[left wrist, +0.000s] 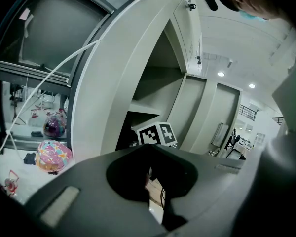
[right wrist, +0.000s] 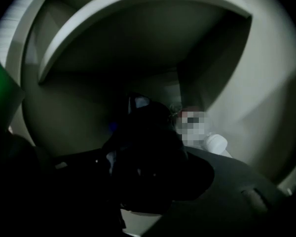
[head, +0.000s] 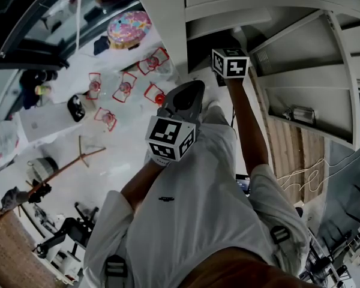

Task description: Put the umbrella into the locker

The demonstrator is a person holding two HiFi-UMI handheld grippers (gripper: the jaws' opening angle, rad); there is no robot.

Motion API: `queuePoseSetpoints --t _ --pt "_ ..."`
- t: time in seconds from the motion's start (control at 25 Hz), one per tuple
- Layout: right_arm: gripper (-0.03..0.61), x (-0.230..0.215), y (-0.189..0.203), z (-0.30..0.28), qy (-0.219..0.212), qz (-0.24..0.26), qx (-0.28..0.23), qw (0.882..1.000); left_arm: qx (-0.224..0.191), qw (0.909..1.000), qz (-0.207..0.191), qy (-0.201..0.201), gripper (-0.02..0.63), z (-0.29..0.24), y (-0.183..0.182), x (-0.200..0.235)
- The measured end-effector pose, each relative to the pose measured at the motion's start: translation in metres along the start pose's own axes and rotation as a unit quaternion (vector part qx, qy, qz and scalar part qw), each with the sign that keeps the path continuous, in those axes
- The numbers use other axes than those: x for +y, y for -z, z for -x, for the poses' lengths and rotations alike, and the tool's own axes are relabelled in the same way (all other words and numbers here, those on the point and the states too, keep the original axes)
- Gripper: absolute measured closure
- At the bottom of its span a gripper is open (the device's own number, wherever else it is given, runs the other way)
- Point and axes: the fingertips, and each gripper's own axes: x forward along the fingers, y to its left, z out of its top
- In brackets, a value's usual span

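- The right claw is reaching into an upper compartment of the locker. Its marker cube is sitting at the mouth of that compartment in the head view.
- The right claw is closing on a dark, bulky bundle, which seems to be the umbrella. The compartment is dim, so its shape is hard to read.
- The umbrella is lying inside the compartment, between the right claw's jaws and above the compartment floor.
- A white bottle cap is showing just beside the umbrella, towards the right wall of the compartment.
- The left claw is hanging outside the locker, in front of the person's white shirt. Its jaws are narrow, with only a thin slit between them, and they are gripping nothing.
- The left claw's marker cube is facing the head camera, lower than the right one and well apart from it.
- The locker's door is standing open to the right of the raised arm.
- A colourful round thing is resting on the white table to the left of the locker, near red-framed glassware.
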Motion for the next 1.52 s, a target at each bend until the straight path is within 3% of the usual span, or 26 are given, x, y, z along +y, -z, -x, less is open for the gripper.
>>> queuePoseSetpoints --t 0.16,0.36,0.6,0.88,1.52 --pt "0.284 -0.001 0.008 -0.009 -0.007 -0.002 0.03 1.0 0.001 1.0 -0.004 0.006 0.601 -0.002 -0.001 -0.002" --pt "0.259 0.003 0.014 -0.009 0.01 0.033 0.035 0.999 0.001 0.9999 -0.006 0.008 0.601 -0.002 -0.002 0.001" --pt "0.221 -0.004 0.018 -0.002 0.023 0.028 0.048 0.998 0.002 0.9999 -0.01 0.014 0.601 -0.001 -0.003 0.0" --pt "0.215 -0.003 0.017 0.007 0.039 0.03 0.039 0.998 0.002 0.9997 -0.01 0.021 0.601 -0.001 -0.002 -0.002" --pt "0.213 0.002 0.007 0.049 0.061 -0.014 -0.002 0.998 -0.006 0.9998 -0.009 0.017 0.601 0.006 -0.005 0.008"
